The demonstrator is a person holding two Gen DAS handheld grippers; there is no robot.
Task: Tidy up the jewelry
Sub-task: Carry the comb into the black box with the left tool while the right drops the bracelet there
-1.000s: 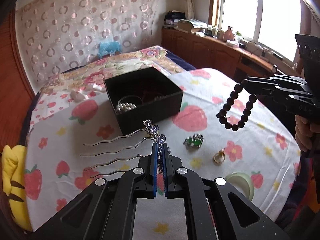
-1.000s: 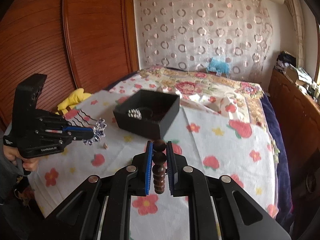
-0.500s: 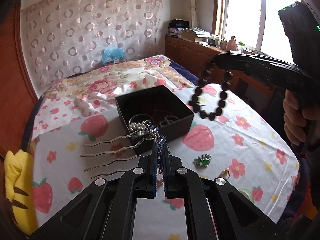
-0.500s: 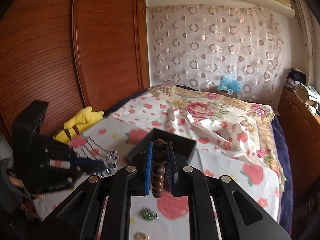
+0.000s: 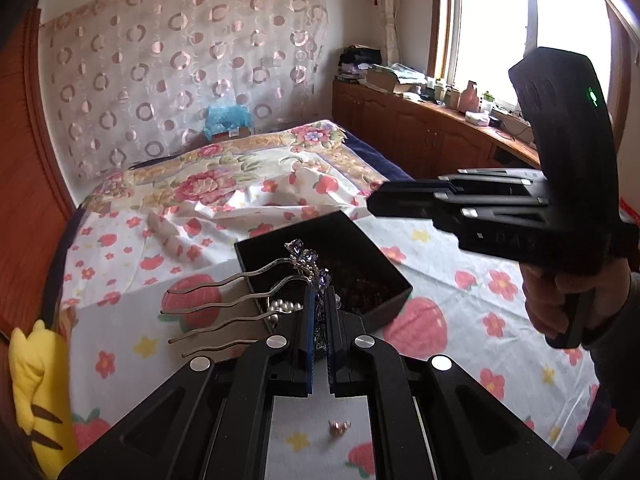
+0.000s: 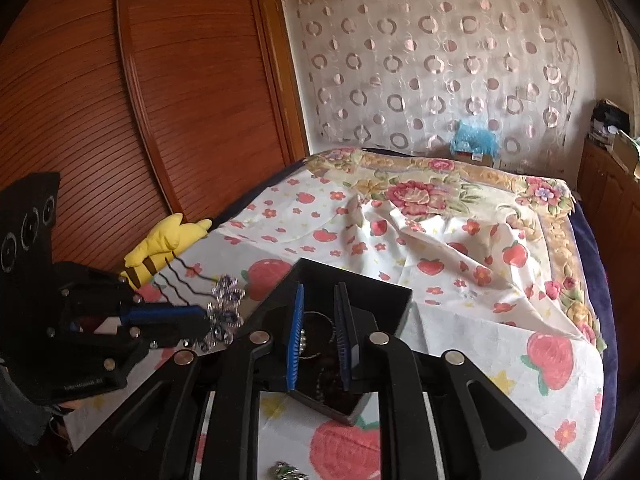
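Observation:
A black open box point(image 5: 394, 280) sits on the strawberry-print sheet, with pearls point(image 5: 282, 307) and dark beads point(image 5: 360, 280) inside. My left gripper point(image 5: 319, 300) is shut on a silver hair comb point(image 5: 224, 304) with blue crystal flowers, held just in front of the box. My right gripper point(image 6: 319, 320) is open and empty directly above the box point(image 6: 360, 288), with the dark bead bracelet point(image 6: 332, 384) lying in the box below it. The right gripper also shows in the left wrist view point(image 5: 374, 202) above the box.
A small pink earring point(image 5: 339, 427) lies on the sheet under my left gripper. A green brooch point(image 6: 286, 471) lies near the front edge. A yellow plush toy point(image 6: 168, 240) is at the bed's left side. Wooden cabinets point(image 5: 420, 136) stand at the right.
My right gripper moved over the box, opened and let go of the dark bead bracelet, which now lies in the box. My left gripper moved closer to the box with the comb.

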